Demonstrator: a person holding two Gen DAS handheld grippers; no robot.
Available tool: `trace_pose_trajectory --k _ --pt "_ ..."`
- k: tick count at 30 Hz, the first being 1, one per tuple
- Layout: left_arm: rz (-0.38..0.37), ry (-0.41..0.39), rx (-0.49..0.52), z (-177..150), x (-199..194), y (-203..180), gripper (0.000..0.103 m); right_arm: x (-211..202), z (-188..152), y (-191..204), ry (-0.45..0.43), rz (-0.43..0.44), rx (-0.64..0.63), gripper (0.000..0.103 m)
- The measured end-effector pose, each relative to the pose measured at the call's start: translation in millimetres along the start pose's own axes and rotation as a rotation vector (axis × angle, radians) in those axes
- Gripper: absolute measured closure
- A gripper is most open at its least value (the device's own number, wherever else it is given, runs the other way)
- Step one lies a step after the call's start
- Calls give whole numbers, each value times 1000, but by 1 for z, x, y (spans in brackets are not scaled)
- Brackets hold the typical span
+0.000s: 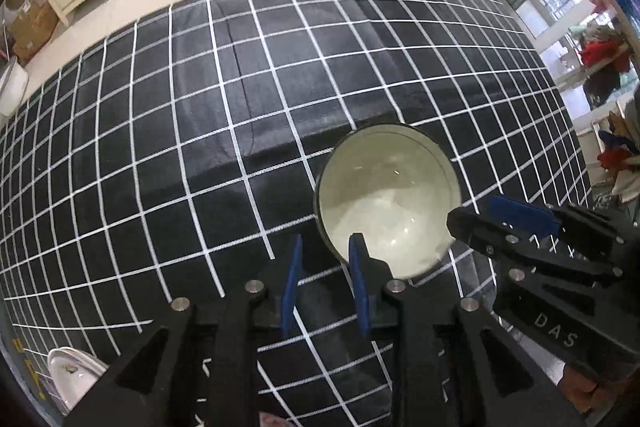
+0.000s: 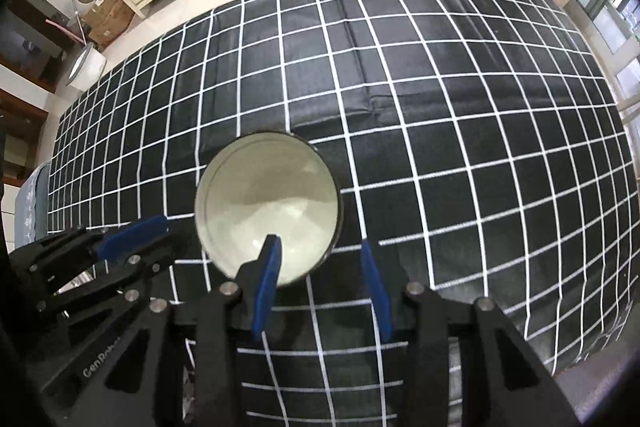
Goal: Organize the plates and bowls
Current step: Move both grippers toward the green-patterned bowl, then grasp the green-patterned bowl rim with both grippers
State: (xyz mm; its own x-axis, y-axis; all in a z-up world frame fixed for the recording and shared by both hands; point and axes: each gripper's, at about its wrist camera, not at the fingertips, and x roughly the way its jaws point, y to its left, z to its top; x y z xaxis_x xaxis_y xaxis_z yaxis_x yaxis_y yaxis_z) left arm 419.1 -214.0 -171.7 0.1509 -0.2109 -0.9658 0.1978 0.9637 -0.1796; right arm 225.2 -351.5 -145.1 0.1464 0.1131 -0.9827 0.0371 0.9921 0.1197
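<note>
Black grid-check cloth [image 1: 200, 131] covers the table. Left wrist view: pale bowl [image 1: 388, 199] upright on cloth; left gripper [image 1: 326, 281] above its near rim, pads narrow, nothing between them. Right gripper [image 1: 520, 223] at bowl's right edge. White dish [image 1: 70, 373] bottom-left. Right wrist view: right gripper [image 2: 320, 285] half-open, empty, over bowl [image 2: 268, 203] near rim; left gripper [image 2: 132, 233] beside it.

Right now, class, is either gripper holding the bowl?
No: the bowl sits on the checked cloth, with both the left gripper and right gripper open and empty.
</note>
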Motion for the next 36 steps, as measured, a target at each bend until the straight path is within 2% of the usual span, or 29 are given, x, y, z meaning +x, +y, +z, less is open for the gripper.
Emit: trace_pose_trajectory --k 1,7,9,10,17,28,36 --pt "-7 2 -5 3 4 2 81 3 2 -1 -1 -1 2 57" --pt "8 8 29 10 18 -1 81 19 10 -6 13 -41 -22 83" --pt "17 12 48 12 22 -4 92 23 13 -8 19 -44 -20 89" --pt "27 16 53 13 26 -4 93 24 14 -8 20 -48 -20 92" --pt "16 6 49 2 24 10 94 31 14 2 2 -126 -73 93" --pt "56 35 23 -46 5 63 94 37 2 39 27 -81 -133 93" --pt "43 42 -34 -88 -7 108 94 43 -9 81 60 -64 -184 93"
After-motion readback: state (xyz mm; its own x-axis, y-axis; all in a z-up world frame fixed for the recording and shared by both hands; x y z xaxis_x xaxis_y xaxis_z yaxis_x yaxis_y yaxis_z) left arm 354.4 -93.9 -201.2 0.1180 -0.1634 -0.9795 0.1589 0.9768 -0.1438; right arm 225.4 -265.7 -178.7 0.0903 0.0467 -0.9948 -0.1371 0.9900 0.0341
